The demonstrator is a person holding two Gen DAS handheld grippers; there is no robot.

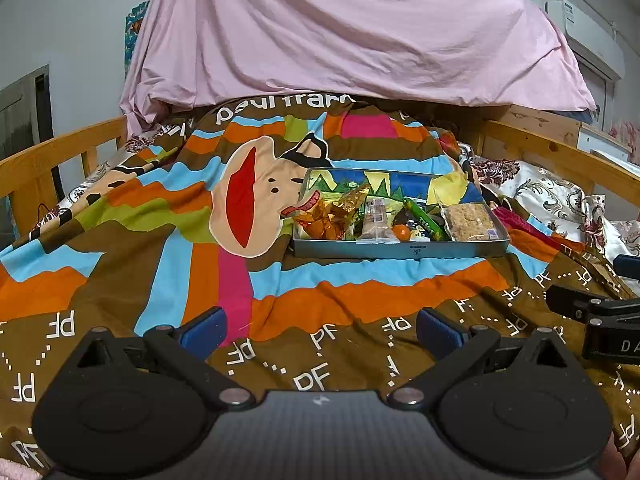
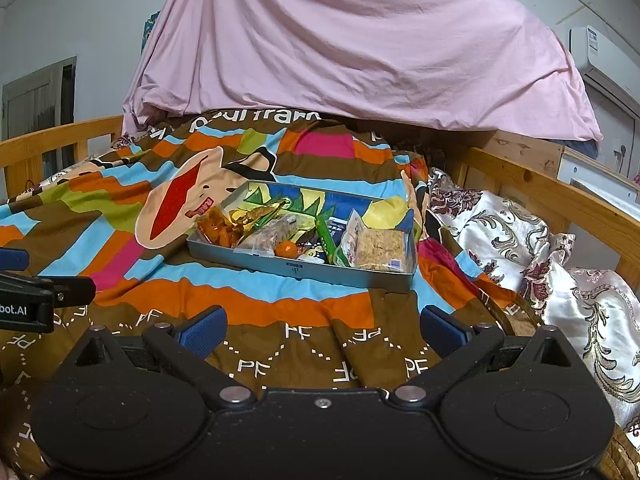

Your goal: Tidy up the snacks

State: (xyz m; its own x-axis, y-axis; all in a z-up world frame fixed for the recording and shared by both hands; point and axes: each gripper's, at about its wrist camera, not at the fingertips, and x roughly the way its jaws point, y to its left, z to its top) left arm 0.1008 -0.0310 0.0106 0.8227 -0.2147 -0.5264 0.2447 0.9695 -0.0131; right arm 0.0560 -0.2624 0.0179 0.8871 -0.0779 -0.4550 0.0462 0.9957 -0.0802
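Snacks are all sitting in a shallow grey rectangular tin tray (image 1: pixel 400 249) on the striped multicolour cartoon quilt (image 1: pixel 360 292), well ahead of both grippers. Inside: a clear-wrapped oat bar (image 1: pixel 468 222) on the right, a green tube-shaped pack (image 1: pixel 426 220), a small orange sweet (image 1: pixel 401 232), and gold crinkly wrappers (image 1: pixel 332 216) on the left. Left gripper (image 1: pixel 320 330) and right gripper (image 2: pixel 322 330) both have fingers spread wide, holding nothing.

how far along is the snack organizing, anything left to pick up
Looks close to done: the snacks, including an orange candy, a green stick pack and a crumbly bar pack, all lie inside the grey tray on the blanket. Nothing is in hand: the left gripper and right gripper hang short of the tray, jaws wide and empty. No loose snack shows on the blanket.
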